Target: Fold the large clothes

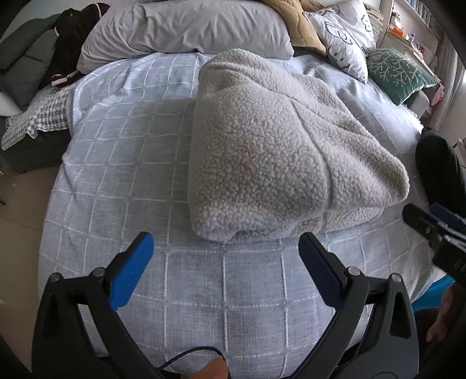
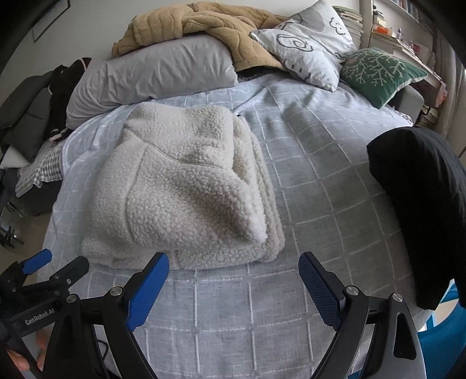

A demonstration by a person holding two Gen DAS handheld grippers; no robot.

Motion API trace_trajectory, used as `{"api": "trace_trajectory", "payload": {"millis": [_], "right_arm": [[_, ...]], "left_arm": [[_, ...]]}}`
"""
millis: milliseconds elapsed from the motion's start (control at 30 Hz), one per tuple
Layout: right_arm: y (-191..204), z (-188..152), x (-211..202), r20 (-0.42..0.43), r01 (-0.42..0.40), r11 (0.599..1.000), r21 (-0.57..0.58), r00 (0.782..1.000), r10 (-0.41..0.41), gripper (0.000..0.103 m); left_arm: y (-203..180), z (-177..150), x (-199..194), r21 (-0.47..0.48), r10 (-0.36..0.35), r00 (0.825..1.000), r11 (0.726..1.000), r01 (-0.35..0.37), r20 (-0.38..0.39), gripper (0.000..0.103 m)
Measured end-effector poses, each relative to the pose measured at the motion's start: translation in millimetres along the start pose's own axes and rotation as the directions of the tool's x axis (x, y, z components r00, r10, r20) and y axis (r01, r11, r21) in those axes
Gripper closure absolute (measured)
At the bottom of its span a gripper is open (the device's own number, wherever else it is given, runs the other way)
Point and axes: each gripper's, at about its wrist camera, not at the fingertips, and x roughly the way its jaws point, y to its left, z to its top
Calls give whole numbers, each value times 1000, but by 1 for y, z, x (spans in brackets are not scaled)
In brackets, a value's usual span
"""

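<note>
A cream fleece garment (image 1: 279, 151) lies folded in a thick bundle on the grey checked bedspread (image 1: 116, 175). It also shows in the right wrist view (image 2: 180, 192), left of centre. My left gripper (image 1: 225, 250) is open and empty, just in front of the bundle's near edge. My right gripper (image 2: 233, 271) is open and empty, in front of the bundle's near right corner. The right gripper also shows at the right edge of the left wrist view (image 1: 431, 224). The left gripper shows at the lower left of the right wrist view (image 2: 43, 268).
A grey pillow (image 2: 157, 73), a tan blanket (image 2: 209, 26), a patterned white pillow (image 2: 308, 43) and a green cushion (image 2: 375, 73) sit at the head of the bed. A black folded garment (image 2: 419, 204) lies at the right edge. Dark clothes (image 1: 67, 38) lie left.
</note>
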Motion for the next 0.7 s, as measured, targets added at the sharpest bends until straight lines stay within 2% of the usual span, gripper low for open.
{"api": "trace_trajectory", "payload": {"millis": [133,700], "right_arm": [[-1,0,-2,14,23,1000,-8,1000,-23,11],[9,-2,2,-1,7,999,-37,1000,-7,11]], "left_arm": [[2,-5,1,-27,-7,1000,1000,7,-8,4],[2,-7,5,-37,-5,1000,999,4,-18,4]]}}
